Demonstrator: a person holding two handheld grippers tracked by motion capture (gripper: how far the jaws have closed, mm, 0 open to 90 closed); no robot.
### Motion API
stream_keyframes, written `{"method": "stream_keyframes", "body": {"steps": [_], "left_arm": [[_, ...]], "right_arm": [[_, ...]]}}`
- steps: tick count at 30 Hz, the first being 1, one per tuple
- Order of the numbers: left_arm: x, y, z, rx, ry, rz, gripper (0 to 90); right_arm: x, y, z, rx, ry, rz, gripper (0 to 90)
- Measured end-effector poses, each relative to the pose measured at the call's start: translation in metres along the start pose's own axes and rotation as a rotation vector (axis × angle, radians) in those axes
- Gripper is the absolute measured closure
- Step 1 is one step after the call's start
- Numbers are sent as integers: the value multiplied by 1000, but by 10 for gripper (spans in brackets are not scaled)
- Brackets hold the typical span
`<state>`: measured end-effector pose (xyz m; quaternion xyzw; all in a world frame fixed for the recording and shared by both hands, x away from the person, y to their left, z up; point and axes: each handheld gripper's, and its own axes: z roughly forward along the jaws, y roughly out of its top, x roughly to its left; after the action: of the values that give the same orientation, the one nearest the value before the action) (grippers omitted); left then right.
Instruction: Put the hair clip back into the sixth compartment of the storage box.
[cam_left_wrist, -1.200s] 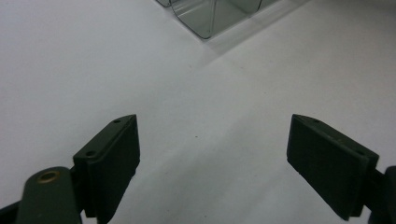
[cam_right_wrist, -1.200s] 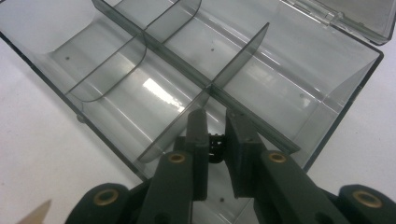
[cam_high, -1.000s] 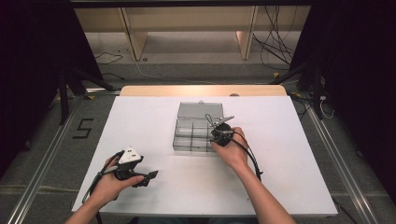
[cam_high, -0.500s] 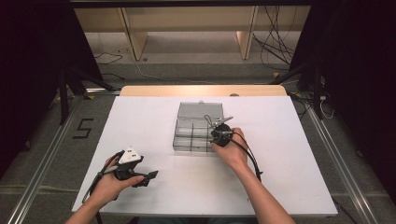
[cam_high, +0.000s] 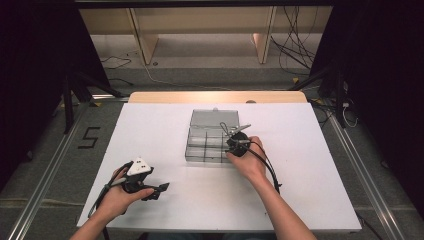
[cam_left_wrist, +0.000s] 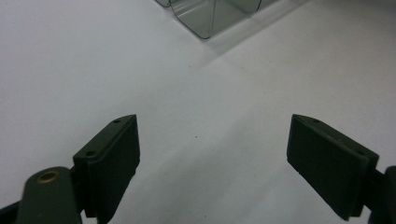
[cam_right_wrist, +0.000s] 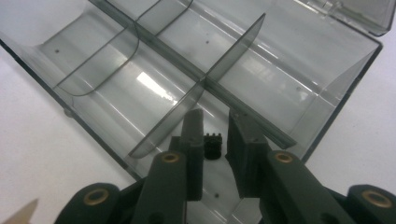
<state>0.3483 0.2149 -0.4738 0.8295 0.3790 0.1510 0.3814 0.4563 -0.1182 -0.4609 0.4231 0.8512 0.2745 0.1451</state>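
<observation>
A clear grey plastic compartment box (cam_high: 200, 131) lies open in the middle of the white table (cam_high: 310, 165). My right gripper (cam_high: 231, 149) reaches into the box's near right compartment (cam_right_wrist: 261, 88). A small black toothed part (cam_right_wrist: 213, 145) sits on that compartment's floor between the jaws of the right gripper (cam_right_wrist: 215, 116). These jaws have just been opening, and a thin gap shows on each side of the part. My left gripper (cam_high: 161, 190) rests low at the table's front left. In its own view the left gripper (cam_left_wrist: 212, 158) stands wide open over bare table, with a corner of the box (cam_left_wrist: 210, 18) ahead.
The box's lid (cam_high: 215, 116) lies folded back on the far side. The other compartments (cam_right_wrist: 140, 70) look bare. A wooden strip (cam_high: 215, 97) edges the table's far side, and cables (cam_high: 295, 45) lie on the floor beyond.
</observation>
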Motion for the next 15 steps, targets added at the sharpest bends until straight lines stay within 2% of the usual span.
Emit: {"method": "stream_keyframes", "body": {"steps": [11, 15], "left_arm": [[0, 0, -1, -4, 1, -2, 168], [0, 0, -1, -4, 1, -2, 168]], "right_arm": [[-3, -2, -29, -89, 5, 25, 678], [-3, -5, -39, -116, 5, 19, 634]]}}
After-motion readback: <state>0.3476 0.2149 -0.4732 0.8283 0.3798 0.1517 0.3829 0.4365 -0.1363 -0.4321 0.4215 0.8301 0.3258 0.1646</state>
